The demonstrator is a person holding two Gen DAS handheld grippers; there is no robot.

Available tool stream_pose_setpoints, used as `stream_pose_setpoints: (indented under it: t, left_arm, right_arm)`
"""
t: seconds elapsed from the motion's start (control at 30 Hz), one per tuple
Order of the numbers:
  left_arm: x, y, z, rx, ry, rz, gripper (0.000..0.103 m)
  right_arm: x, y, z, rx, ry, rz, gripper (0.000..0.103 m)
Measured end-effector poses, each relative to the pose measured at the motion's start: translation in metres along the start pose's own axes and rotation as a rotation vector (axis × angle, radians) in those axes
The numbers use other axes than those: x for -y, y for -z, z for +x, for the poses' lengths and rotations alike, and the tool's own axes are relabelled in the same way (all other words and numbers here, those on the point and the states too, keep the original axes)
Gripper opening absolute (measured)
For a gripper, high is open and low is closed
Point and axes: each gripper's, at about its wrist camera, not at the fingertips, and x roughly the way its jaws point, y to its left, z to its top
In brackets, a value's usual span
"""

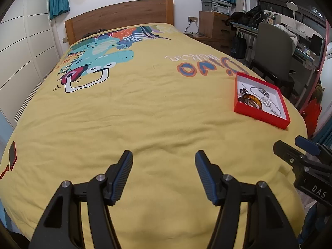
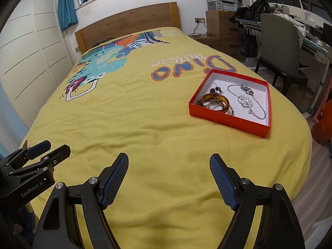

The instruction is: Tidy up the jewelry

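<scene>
A shallow red box with a white inside lies on the yellow bedspread at the right. It holds an amber bangle, a silver chain necklace and a small dark brooch. The box also shows in the left wrist view, far right. My left gripper is open and empty above the bed's near end. My right gripper is open and empty, well short of the box. Each gripper shows at the edge of the other's view.
A small red phone-like object lies at the bed's near left edge. A wooden headboard is at the far end. A grey chair, a desk and a drawer unit stand to the right. White wardrobe doors line the left.
</scene>
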Motion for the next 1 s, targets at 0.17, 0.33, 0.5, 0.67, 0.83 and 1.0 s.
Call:
stream_pose_setpoints:
  t: [0.17,0.33,0.5,0.67,0.83,1.0]
  left_arm:
    - [-0.0007,0.0004,0.0004,-0.002,0.001,-0.002,0.061]
    - [-0.0013,0.0009,0.0015,-0.004,0.001,0.000,0.061]
    - [-0.0021,0.0019,0.0020,-0.005,-0.002,-0.001,0.061]
    - [-0.0028,0.0028,0.0026,-0.003,-0.006,-0.001,0.061]
    - [-0.0045,0.0035,0.0020,0.007,-0.037,-0.008,0.061]
    - [-0.0050,0.0039,0.0008,0.008,-0.036,-0.009,0.061]
  right_arm:
    - [0.0029,0.0007,0.0013,-0.003,0.006,0.007,0.081]
    - [0.0052,0.0014,0.0025,-0.008,0.007,0.013,0.081]
    - [0.0063,0.0012,0.0031,-0.008,0.006,0.015,0.081]
    - [0.0068,0.0012,0.0032,-0.009,0.006,0.015,0.081]
    - [0.0073,0.0013,0.0038,-0.009,0.012,0.014,0.081]
    - [0.0081,0.0011,0.0036,-0.005,0.011,0.014,0.081]
